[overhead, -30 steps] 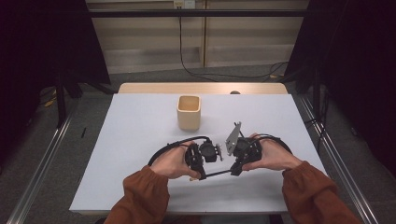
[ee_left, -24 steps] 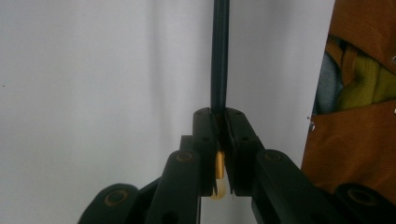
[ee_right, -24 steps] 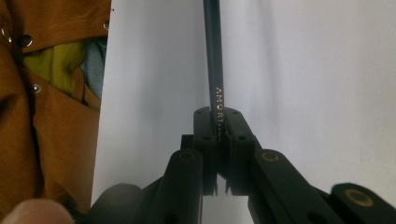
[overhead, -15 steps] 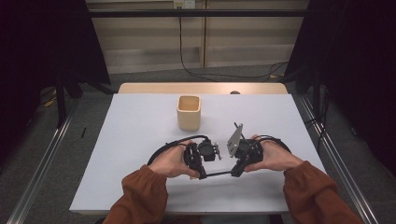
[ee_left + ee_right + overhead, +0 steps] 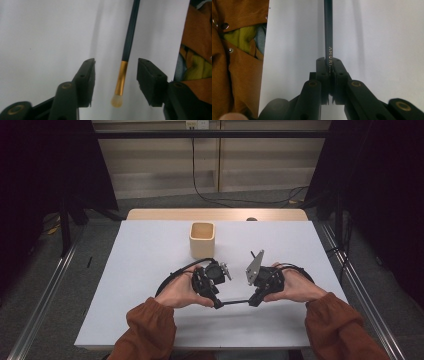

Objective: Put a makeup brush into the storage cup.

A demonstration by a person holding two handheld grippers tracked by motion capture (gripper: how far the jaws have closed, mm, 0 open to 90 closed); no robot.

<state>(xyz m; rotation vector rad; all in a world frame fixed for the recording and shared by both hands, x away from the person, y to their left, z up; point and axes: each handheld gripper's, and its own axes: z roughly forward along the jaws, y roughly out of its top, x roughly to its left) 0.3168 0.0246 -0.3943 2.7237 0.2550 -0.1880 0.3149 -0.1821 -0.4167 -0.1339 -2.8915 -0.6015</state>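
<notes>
Brush (image 5: pixel 235 302): a slim makeup brush with a dark handle, a gold ferrule (image 5: pixel 121 78) and a small pale tip (image 5: pixel 117 100). We find it spanning the gap between the two claws, raised just above the white bench (image 5: pixel 150 255) near the person's edge. Its long axis runs level, from one hand across to the other.

Right claw (image 5: pixel 331 72): jaws together, clamped on the dark handle at the printed lettering. In the right gripper view the handle runs straight away from the jaws. We judge that this claw alone now carries the brush.

Left claw (image 5: pixel 116 75): jaws apart. They have just been opening, and the ferrule and tip sit between them, touching neither pad as far as we can see. The tip points back toward the left claw's body, and the handle leads off toward the right claw.

Container: a beige square cup (image 5: pixel 202 239) stands upright on the bench, beyond both hands and slightly nearer the left claw (image 5: pixel 218 301) than the right claw (image 5: pixel 252 301). Its interior looks empty from the high view.

Coming move, as we judge it: the right claw would swing the brush forward to the cup, and the left claw must first back off along the brush axis to clear the tip.
</notes>
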